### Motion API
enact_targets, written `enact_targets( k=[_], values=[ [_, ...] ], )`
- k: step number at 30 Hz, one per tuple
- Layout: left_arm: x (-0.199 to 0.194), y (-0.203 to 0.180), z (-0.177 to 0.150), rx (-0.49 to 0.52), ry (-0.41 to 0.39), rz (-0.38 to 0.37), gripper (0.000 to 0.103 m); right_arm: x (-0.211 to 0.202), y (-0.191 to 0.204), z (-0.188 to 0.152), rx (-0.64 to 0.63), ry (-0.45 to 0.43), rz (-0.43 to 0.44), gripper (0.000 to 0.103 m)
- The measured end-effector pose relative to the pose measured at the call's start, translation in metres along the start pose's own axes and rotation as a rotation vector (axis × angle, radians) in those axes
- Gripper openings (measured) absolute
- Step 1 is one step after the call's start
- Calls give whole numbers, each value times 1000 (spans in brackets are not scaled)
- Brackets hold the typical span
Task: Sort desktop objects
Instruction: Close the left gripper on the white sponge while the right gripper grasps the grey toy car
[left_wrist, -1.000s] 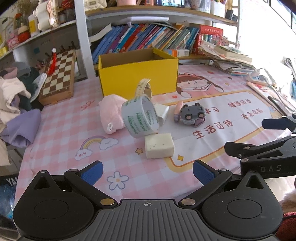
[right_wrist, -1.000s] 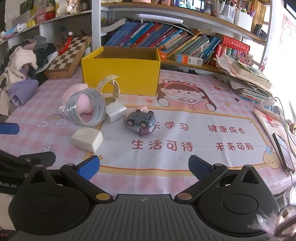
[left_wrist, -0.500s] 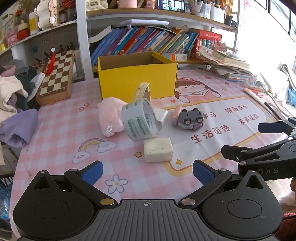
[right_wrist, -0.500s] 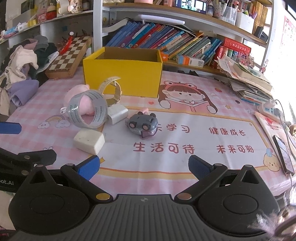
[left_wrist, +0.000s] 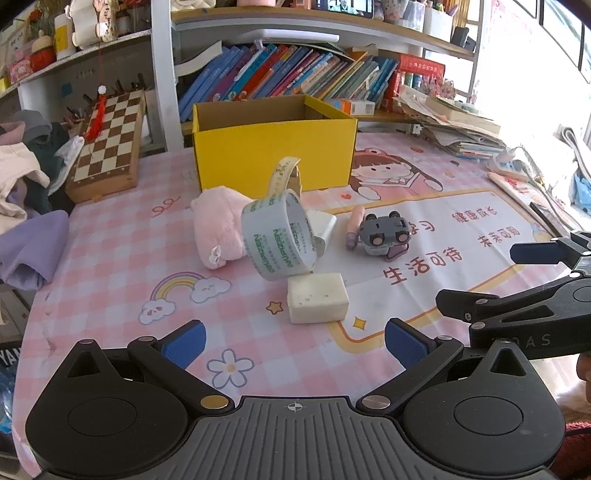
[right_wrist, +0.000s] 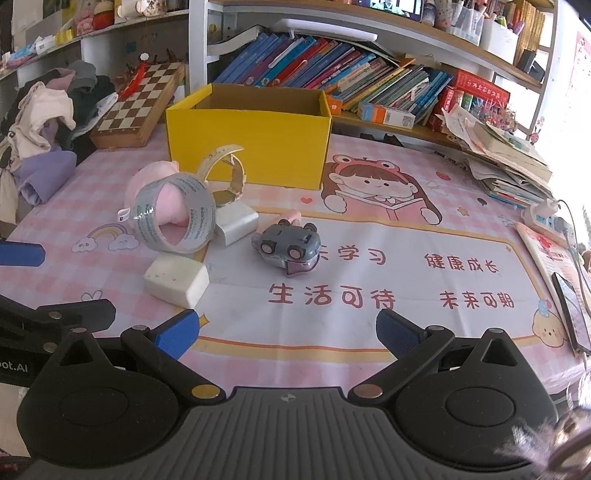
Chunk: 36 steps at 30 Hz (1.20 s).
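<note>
Both tools empty, jaws spread wide: left gripper (left_wrist: 293, 341) and right gripper (right_wrist: 284, 330), hovering above the near edge of the pink checked tablecloth (left_wrist: 110, 266), bare cloth under the blue fingertips (left_wrist: 184, 341). Nearest item: cream rectangular eraser block (left_wrist: 317, 302), just ahead of left gripper, ahead-left of right gripper, apart from both. Behind it, touching: clear roll of packing tape (left_wrist: 279, 236) on edge, tilted, leaning on small white box (right_wrist: 236, 223) and pink plush toy (left_wrist: 221, 229). Curled yellow measuring tape (right_wrist: 225, 173) standing behind those. Grey toy car (right_wrist: 290, 247) upside down, wheels up, straight ahead of right gripper, open mat between. Left view only: pink stick (left_wrist: 354, 225) in full beside the car; right view shows just its tip. Right view only: phone (right_wrist: 570, 314) at right table edge. Farther back: open yellow cardboard box (left_wrist: 273, 151), seemingly empty from what shows. Wooden chessboard (left_wrist: 107, 144) leaning far left, book shelf (right_wrist: 332, 70) behind.
</note>
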<state>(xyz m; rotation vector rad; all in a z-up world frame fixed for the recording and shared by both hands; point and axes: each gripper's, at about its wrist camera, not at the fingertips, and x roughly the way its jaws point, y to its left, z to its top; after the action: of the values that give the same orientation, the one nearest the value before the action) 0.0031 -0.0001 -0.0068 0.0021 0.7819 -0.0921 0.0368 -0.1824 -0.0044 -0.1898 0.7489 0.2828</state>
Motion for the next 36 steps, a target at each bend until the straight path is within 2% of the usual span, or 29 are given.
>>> enact_targets(
  k=[12,16,29,36],
  values=[
    [20,-3,9,-32,22,-23,99,22,-9,14,-36,28,38,101],
    [28,-2,15,-60,28,-24,99,33,-13,23,-53,42,63,97],
    [64,-7,24,-125,94,24,94,79,-25,48,-136,110,136,92],
    [82,-11,25,-122,137,53,90,104,-30,57,-161,152,169,82]
  ],
)
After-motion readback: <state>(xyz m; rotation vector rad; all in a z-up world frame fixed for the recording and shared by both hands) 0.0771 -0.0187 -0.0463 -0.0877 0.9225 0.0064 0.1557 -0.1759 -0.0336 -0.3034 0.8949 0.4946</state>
